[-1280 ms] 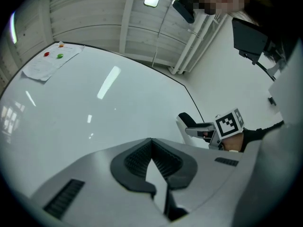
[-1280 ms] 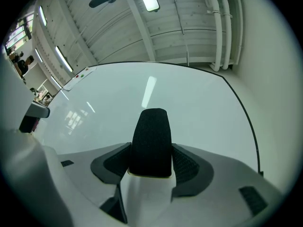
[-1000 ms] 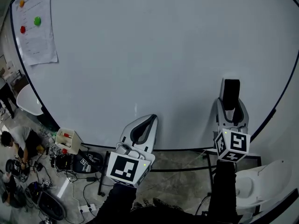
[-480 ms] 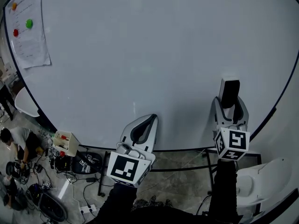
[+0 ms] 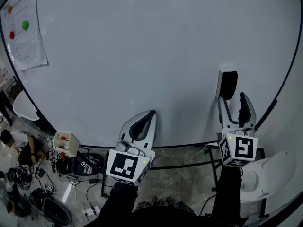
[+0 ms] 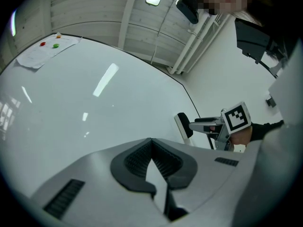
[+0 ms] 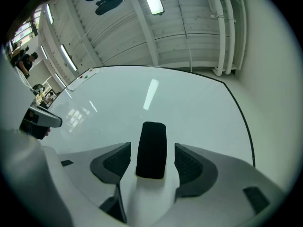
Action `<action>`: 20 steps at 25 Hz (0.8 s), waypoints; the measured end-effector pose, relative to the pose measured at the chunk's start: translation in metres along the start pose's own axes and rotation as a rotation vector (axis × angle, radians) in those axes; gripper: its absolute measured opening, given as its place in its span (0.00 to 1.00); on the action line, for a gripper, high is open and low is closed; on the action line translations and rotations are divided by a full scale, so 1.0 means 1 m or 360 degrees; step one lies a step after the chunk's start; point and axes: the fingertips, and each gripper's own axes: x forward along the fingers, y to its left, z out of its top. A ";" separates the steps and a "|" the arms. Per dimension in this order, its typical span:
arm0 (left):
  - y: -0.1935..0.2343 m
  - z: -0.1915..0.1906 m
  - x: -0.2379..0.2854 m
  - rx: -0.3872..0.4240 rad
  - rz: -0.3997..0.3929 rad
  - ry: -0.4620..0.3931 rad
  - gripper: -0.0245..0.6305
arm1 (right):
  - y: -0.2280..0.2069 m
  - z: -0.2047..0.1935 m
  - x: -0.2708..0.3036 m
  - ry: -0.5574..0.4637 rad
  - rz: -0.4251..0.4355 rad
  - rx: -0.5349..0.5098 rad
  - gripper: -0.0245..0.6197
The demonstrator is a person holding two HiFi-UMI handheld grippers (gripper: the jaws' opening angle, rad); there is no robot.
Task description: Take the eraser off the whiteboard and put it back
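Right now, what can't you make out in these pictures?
- Print on the paper sheet: too small to read in the head view.
- How the eraser clings to the whiteboard: its own body hides its back in the right gripper view.
- Floor clutter: too dark and small to name in the head view.
- Whiteboard's top: cut off by the head view's edge.

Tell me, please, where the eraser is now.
In the head view the eraser sits on the whiteboard, lower right, just ahead of the right gripper, jaws open.

black eraser (image 5: pixel 229 85) with a seemingly white back, white whiteboard (image 5: pixel 142 51), one green magnet (image 5: pixel 24 25).
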 end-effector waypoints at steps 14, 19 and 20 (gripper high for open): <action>-0.094 0.031 -0.066 0.0009 0.0078 0.0015 0.05 | -0.007 0.037 -0.118 -0.0005 0.0178 0.0033 0.17; -0.129 0.039 -0.105 0.0012 0.0128 0.0053 0.05 | -0.011 0.048 -0.164 -0.0002 0.0213 0.0064 0.10; -0.137 0.038 -0.114 0.0002 0.0135 0.0061 0.05 | -0.011 0.050 -0.174 0.0002 0.0221 0.0069 0.10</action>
